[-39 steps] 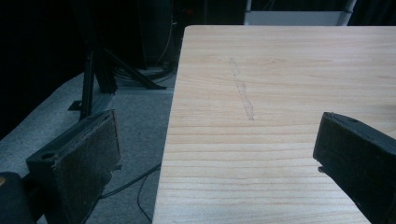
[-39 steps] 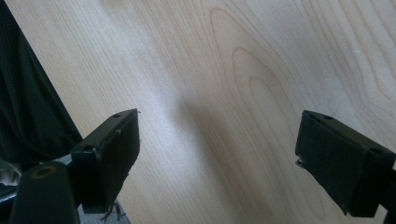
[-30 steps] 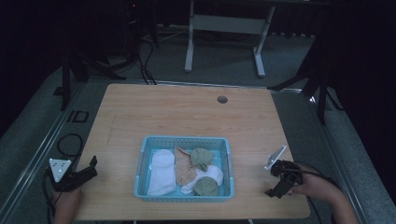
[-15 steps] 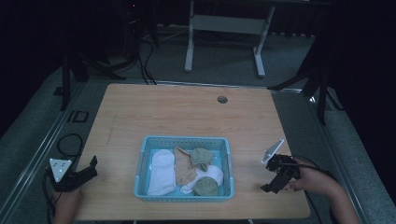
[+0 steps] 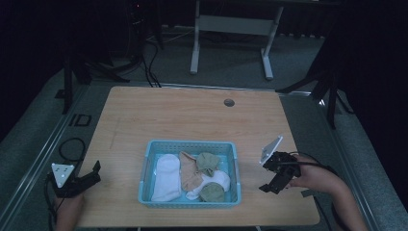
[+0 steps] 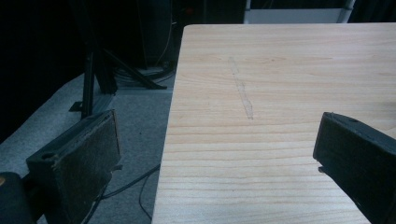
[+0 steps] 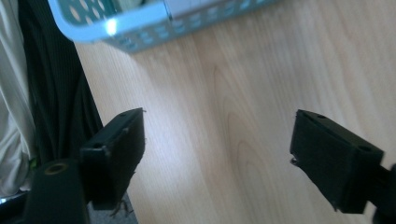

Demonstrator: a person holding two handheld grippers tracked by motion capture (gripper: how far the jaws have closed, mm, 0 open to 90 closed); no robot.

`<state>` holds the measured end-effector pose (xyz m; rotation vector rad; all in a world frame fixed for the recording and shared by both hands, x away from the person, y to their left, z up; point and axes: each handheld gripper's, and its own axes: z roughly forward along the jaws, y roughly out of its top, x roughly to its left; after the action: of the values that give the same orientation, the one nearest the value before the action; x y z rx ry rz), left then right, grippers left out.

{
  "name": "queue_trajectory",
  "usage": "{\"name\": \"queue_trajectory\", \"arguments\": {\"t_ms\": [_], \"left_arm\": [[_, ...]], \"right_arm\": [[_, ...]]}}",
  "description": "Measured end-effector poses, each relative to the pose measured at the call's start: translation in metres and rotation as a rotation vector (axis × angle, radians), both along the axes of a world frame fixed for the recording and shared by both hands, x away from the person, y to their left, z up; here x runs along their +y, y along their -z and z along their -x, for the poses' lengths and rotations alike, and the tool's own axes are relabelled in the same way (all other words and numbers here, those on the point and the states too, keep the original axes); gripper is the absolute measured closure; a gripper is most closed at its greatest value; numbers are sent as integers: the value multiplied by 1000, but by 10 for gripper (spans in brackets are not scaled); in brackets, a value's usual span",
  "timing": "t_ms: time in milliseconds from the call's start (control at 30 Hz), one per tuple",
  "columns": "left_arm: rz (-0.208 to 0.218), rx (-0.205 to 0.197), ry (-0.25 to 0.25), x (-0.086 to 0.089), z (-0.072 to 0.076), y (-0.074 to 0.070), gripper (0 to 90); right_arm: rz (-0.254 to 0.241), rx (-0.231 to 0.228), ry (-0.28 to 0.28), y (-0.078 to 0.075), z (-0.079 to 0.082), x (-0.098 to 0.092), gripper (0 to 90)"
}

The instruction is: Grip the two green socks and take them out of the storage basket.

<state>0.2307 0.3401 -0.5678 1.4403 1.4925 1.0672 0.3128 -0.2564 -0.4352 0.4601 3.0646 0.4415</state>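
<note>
— At five o'clock on the table (image 5: 192, 110), what is the right gripper (image 5: 269, 185) doing?
— It hangs over bare wood just off the basket (image 5: 188, 144), jaws apart though they have just been closing a little, with nothing between them.
— And at seven o'clock?
— That's the left gripper (image 5: 96, 171), at the table's edge, jaws spread wide and empty.
— Where are the socks?
— At six o'clock, in the basket: a white sock (image 5: 166, 175) beside green socks (image 5: 208, 162) and a beige one (image 5: 191, 174).
</note>
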Motion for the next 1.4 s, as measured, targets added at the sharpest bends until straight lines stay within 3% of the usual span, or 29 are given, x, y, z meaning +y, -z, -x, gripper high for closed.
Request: {"name": "queue_trajectory", "arguments": {"t_ms": [200,400,533,767,1200,1400], "left_arm": [[0,0,1,0,0,0,3],[-9,1,6,-1,0,0,3],[-7,-2,7,-1,0,0,3],[-10,-2,7,-1,0,0,3],[-13,-3,9,-1,0,0,3],[-10,-2,11,-1,0,0,3]], "right_arm": [[-22,-28,-45,-12,0,14,187],[-10,-46,-73,-18,0,27,208],[-39,-59,-98,-24,-2,36,222],[-42,-42,-130,-28,-2,49,238],[-11,-50,-203,-23,-3,83,267],[0,-30,-253,-15,-1,106,268]]}}
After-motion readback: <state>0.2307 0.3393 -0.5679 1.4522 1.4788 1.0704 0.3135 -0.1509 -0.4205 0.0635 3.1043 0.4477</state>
